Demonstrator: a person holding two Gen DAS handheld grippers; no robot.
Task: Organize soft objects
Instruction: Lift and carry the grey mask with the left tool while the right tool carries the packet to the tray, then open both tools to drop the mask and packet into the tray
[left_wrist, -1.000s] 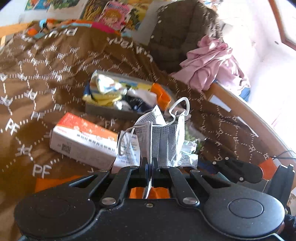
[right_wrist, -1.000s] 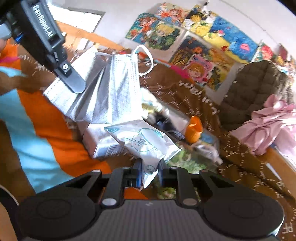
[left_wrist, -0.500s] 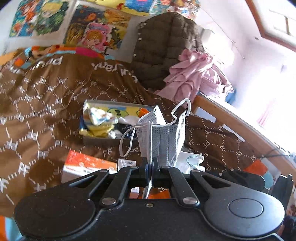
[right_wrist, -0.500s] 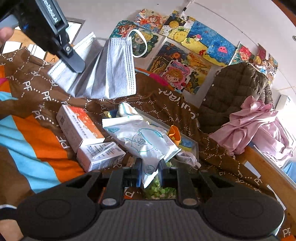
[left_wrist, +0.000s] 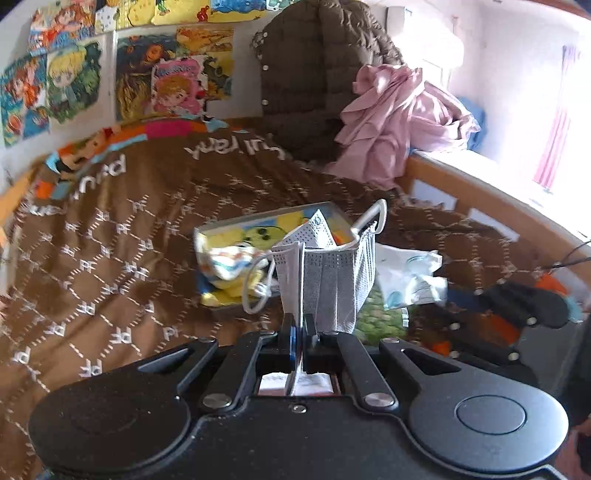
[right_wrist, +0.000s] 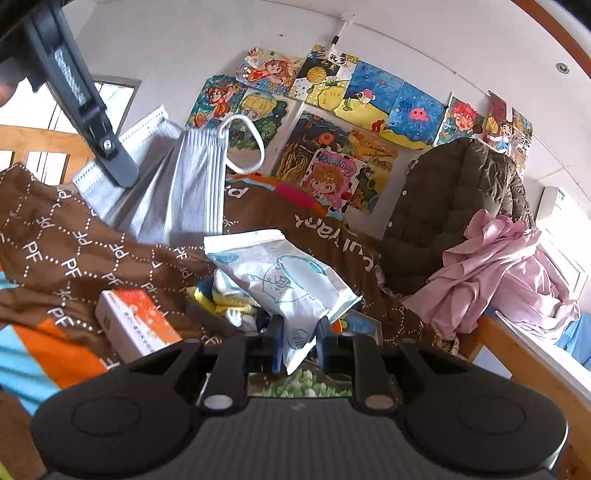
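Gripping a mask and a pouch above the bed

Pinched between the closed jaws of the left gripper (left_wrist: 298, 325), a grey pleated face mask (left_wrist: 328, 280) is held upright by its lower edge. Its white ear loops (left_wrist: 373, 218) are seen curling up past the jaws and hanging to their left. Straight beyond the jaws, a shallow tray (left_wrist: 258, 229) with a cartoon-printed base is seen on the brown bedspread (left_wrist: 110, 229); soft yellow and patterned items (left_wrist: 229, 266) are heaped in its near-left part. Whether the mask is over the tray or short of it cannot be told.

A white printed pouch (right_wrist: 288, 284) is clamped by its lower corner between the jaws of the right gripper (right_wrist: 298, 343), and it is fanned upward and leftward from them. Ahead of these jaws and partly hidden by the pouch, the same tray's contents are glimpsed. An orange and white box (right_wrist: 136, 325) is found lying on the bedspread to the left of the jaws. The left gripper with its mask is seen high up and to the left in the right wrist view.

Far beyond both pairs of jaws, a brown quilted coat (right_wrist: 454, 206) and a pink garment (right_wrist: 498, 273) are piled at the head of the bed, with drawings (right_wrist: 332, 147) fixed on the wall.
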